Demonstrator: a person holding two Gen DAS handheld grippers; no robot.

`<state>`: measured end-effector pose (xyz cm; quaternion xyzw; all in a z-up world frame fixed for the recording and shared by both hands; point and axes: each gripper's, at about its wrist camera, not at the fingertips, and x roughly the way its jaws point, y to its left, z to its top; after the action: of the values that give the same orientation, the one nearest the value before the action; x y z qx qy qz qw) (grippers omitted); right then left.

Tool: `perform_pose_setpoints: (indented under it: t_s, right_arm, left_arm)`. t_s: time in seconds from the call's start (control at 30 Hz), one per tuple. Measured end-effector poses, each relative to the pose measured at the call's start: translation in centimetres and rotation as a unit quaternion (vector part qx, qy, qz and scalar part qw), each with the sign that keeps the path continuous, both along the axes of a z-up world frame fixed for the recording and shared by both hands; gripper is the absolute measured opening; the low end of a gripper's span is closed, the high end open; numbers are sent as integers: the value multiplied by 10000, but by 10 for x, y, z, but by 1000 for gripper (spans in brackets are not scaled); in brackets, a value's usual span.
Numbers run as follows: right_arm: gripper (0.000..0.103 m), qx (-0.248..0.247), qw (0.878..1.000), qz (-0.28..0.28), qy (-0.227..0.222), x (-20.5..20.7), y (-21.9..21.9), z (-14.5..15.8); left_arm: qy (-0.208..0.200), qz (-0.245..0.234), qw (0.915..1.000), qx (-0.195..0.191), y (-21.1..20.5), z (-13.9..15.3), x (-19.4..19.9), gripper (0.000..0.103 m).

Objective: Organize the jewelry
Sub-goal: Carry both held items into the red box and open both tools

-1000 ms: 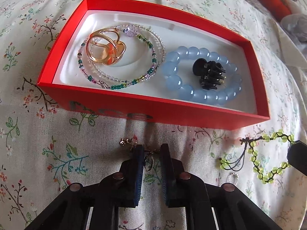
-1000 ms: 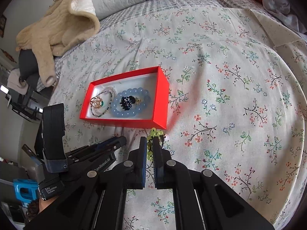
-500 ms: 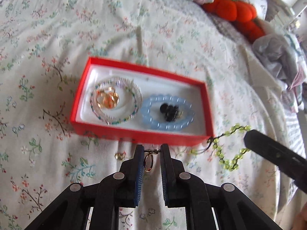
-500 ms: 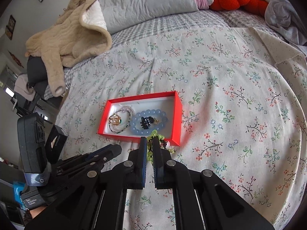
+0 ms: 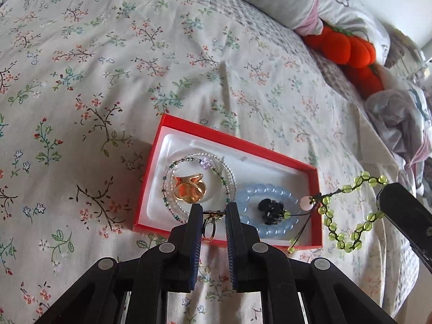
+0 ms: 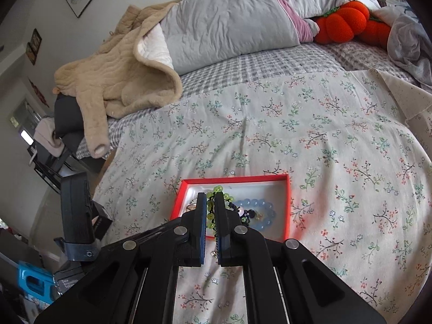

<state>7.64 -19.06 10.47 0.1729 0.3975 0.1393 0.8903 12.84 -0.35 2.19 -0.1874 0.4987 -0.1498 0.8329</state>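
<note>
1. Red cardboard forms the walls of the shallow box [image 5: 280, 155] lying on the flowered bedspread [image 5: 81, 81]; its inside is white.
2. Left claw [image 5: 213, 212] is narrowed to a small gap, and its two fingers pinch the thin bar of a small gold earring [image 5: 210, 228], whose hoop dangles between them just above the near wall of the box.
3. Right claw [image 6: 211, 208] is closed almost fully on a green bead bracelet [image 6: 210, 210]; the beads are squeezed between the blue pads.
4. From the left wrist view, the green bracelet [image 5: 348, 210] hangs in a loop off the right claw's black tip [image 5: 397, 205], over the bedspread just past the right end of the box, with dark cords and a pale pink bead trailing over the box's right wall.
5. Inside the box, on the left, a thin seed-bead bracelet [image 5: 229, 178] circles a gold ring [image 5: 190, 189].
6. On the right, a chunky pale blue bracelet [image 5: 259, 191] surrounds a small black hair clip [image 5: 271, 210].
7. Farther up the bed lie a grey pillow [image 6: 229, 27], a beige jacket [image 6: 116, 73] and an orange pumpkin cushion [image 6: 343, 21].
</note>
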Motion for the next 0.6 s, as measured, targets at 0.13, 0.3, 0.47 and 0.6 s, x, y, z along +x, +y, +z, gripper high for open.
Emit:
perform_pose_setpoints:
  t_s: [0.13, 0.3, 0.47, 0.6]
  right_arm:
    - [6, 266, 9996, 103, -20, 12, 9, -3]
    - [6, 258, 9993, 149, 235, 28, 18, -20]
    - [6, 113, 9984, -26, 558, 43, 10, -41]
    - [6, 89, 9977, -152, 652, 49, 0, -52]
  left_arm:
    - [48, -59, 10000, -55, -2, -7, 6, 12]
    - [60, -40, 9999, -98, 0, -8, 9, 12]
    - [126, -61, 9999, -51, 2, -7, 8, 12]
    - [79, -111, 9999, 27, -1, -5, 7, 24]
